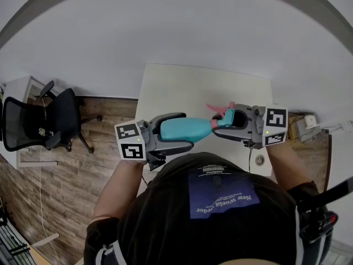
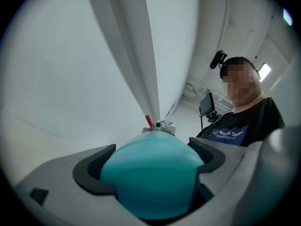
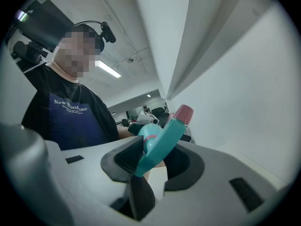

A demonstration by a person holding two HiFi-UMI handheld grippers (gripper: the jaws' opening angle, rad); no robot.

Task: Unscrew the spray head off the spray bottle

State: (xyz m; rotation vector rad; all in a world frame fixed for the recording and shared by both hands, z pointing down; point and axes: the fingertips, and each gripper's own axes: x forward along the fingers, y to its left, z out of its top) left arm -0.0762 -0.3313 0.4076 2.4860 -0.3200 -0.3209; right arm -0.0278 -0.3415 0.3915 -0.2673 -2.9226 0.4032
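Nearest, the left gripper [image 2: 153, 149] is clamped round the spray bottle [image 2: 153, 182], whose teal base fills its view. The right gripper [image 3: 162, 150] pinches the spray head [image 3: 168, 132]. Only the head view shows the white table [image 1: 182, 87] beyond both.

An office, it seems: a black mesh swivel chair [image 1: 52, 117] on wood-plank flooring [image 1: 71, 173], a plain white desk [image 1: 185, 87] against white walls [image 1: 165, 26] (fluorescent strip lights [image 3: 108, 69] overhead).
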